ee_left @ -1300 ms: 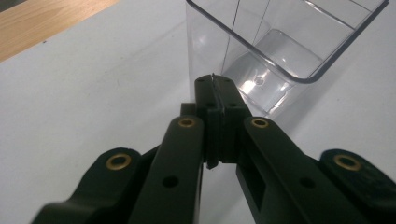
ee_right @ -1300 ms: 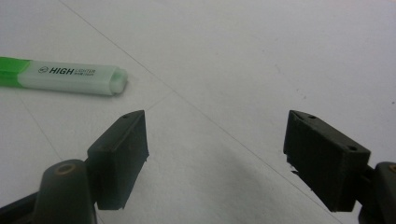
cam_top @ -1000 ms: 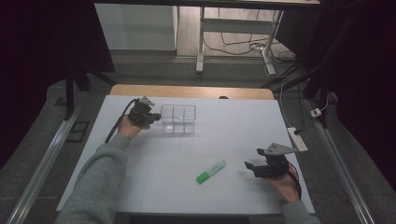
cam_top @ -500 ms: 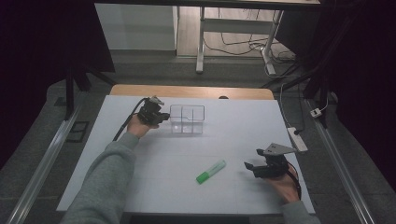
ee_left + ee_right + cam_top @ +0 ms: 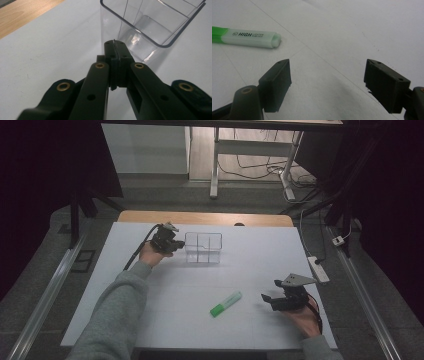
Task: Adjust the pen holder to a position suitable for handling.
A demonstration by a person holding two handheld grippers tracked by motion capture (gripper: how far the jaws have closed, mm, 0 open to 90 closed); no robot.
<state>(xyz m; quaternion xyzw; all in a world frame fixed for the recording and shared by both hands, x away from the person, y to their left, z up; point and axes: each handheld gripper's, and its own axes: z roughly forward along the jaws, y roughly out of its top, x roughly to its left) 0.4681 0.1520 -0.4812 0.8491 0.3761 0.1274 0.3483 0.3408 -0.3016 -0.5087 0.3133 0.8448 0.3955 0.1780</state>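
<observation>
Pushed rightward by the closed, empty left claw [image 5: 115,50], the clear box [image 5: 203,248] shifted; open right claw [image 5: 327,85] faces the "HIGHLIGHTER" pen [image 5: 249,38].

You worked at a white table [image 5: 200,285] with a wooden far edge [image 5: 205,218], on grey floor [image 5: 165,195]. Beyond stood a white-legged desk [image 5: 215,165], tangled cables [image 5: 260,167], dark surroundings.
</observation>
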